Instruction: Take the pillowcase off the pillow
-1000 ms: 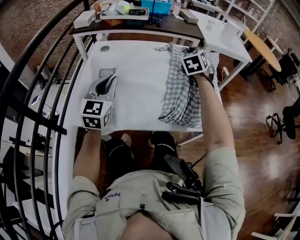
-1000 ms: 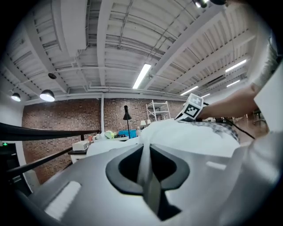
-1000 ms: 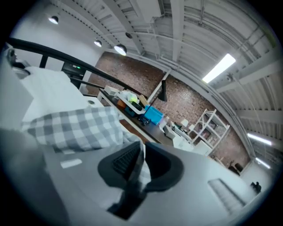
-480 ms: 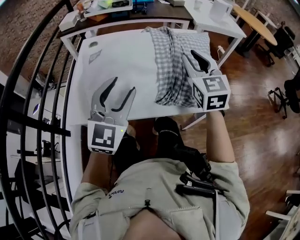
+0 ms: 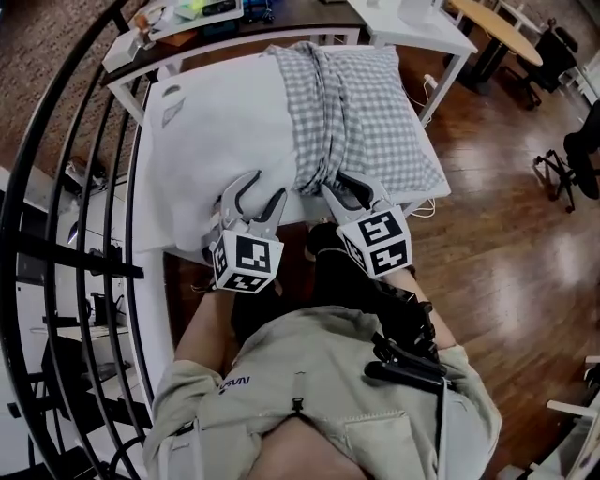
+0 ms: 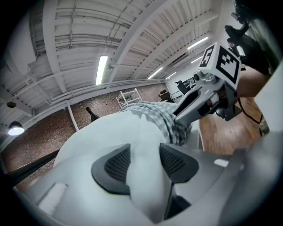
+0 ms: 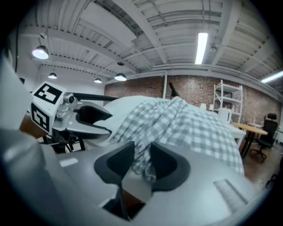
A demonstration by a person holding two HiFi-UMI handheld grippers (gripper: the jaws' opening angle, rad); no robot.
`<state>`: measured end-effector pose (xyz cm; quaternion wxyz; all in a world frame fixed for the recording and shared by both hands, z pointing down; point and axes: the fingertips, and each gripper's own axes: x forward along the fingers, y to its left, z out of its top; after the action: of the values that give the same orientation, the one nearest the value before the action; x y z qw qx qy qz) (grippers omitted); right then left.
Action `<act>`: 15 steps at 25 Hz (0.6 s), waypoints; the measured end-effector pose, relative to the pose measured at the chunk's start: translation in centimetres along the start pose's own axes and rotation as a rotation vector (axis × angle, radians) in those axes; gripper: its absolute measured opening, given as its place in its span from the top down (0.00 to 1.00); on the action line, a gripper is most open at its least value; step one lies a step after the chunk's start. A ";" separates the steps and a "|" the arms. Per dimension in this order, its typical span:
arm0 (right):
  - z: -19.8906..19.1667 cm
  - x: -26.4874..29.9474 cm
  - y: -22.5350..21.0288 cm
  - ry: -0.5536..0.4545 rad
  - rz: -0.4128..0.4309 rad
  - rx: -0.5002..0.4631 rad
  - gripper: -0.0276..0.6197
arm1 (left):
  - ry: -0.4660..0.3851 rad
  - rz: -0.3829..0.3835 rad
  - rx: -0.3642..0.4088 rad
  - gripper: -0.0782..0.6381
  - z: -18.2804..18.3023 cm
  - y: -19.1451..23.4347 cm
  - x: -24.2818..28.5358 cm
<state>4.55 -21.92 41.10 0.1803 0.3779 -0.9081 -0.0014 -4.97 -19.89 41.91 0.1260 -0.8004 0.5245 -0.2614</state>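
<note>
Left gripper (image 6: 145,153): fingers just opened wide, plain white pillow (image 6: 106,132) between them.
Right gripper (image 7: 142,151): fingers just opened, apart around the grey checked pillowcase (image 7: 190,128) edge.
Beyond fingers: cluttered dark counter (image 5: 309,12).

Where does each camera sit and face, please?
Head view: on the person's head, facing steeply down at pillow and pillowcase; arms, torso show.
Left gripper view: on the left gripper, along its just-opened fingers straddling the pillow.
Right gripper view: on the right gripper, along its just-opened fingers; pillowcase between.
Shared: each gripper view shows the other gripper.

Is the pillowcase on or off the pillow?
Half on: the checked pillowcase covers the right half, bunched midway; the white pillow lies bare on the left.
</note>
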 end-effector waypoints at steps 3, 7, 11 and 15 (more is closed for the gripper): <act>-0.8 1.8 -0.7 0.028 -0.059 -0.054 0.81 | -0.003 0.062 0.005 0.80 0.4 1.6 0.4; 0.8 0.2 -3.3 -0.006 -0.185 -0.119 0.93 | -0.067 0.120 -0.024 0.85 3.0 4.9 -0.8; 3.5 -2.6 -9.1 -0.027 -0.366 -0.204 0.93 | -0.144 0.179 -0.048 0.86 6.4 9.6 -2.2; 3.2 -4.4 -14.7 0.008 -0.511 -0.236 0.94 | -0.176 0.173 -0.128 0.86 6.8 11.4 -3.0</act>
<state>16.49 -29.82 34.62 0.2205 0.5709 -0.7763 -0.1511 -10.97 -22.46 30.01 0.1424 -0.7786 0.5939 -0.1444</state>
